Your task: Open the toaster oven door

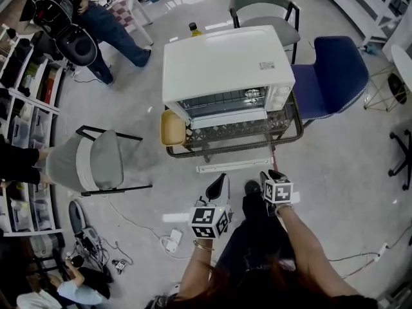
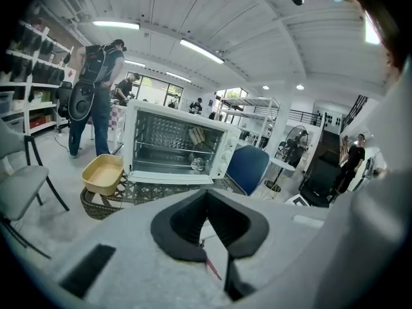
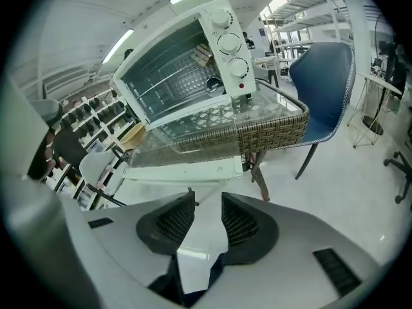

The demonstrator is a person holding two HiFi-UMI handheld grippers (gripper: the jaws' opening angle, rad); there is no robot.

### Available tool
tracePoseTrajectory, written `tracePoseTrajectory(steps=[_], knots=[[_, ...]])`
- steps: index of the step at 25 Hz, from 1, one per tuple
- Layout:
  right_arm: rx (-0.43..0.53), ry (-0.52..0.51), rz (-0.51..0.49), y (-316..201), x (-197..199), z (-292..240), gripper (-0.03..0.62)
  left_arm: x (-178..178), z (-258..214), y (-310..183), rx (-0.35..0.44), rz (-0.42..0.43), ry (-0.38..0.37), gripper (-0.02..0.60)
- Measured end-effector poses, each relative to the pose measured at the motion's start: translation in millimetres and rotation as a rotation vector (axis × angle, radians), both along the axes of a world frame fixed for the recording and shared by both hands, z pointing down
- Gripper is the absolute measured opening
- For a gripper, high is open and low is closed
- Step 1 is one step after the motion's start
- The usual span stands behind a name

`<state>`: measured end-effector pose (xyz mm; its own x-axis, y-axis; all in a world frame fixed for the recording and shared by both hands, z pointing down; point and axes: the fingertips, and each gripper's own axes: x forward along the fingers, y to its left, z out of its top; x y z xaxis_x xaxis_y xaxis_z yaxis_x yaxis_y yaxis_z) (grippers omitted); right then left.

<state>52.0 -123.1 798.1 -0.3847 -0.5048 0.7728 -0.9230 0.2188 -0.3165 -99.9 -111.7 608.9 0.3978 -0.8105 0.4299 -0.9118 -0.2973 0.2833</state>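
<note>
Facing one open toaster oven (image 1: 225, 69), left gripper (image 2: 206, 198) closed, right gripper (image 3: 207, 205) parted, empty

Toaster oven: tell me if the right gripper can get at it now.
Probably yes: nothing tall stands between the right gripper and the toaster oven, and its jaws stand apart, empty.

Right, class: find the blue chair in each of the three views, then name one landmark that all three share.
Head view: blue chair at upper right, just right of the toaster oven.
Left gripper view: blue chair right of centre, at the oven's right end.
Right gripper view: blue chair at upper right, right of the oven.
Shared landmark: the white toaster oven.
</note>
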Motion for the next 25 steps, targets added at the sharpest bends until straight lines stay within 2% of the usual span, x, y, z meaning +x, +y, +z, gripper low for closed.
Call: tracePoseTrajectory(steps=[9, 25], knots=[[0.086, -0.010, 0.006, 16.1, -1.4, -39.8, 0.108, -5.3, -23.2, 23.0, 0.037, -0.010, -0.020, 0.014], [0.256, -0.029, -0.024, 34.5, -12.5, -117.4, 0.090, -3.1, -79.9, 44.7, 0.149, -0.001, -0.037, 0.014]])
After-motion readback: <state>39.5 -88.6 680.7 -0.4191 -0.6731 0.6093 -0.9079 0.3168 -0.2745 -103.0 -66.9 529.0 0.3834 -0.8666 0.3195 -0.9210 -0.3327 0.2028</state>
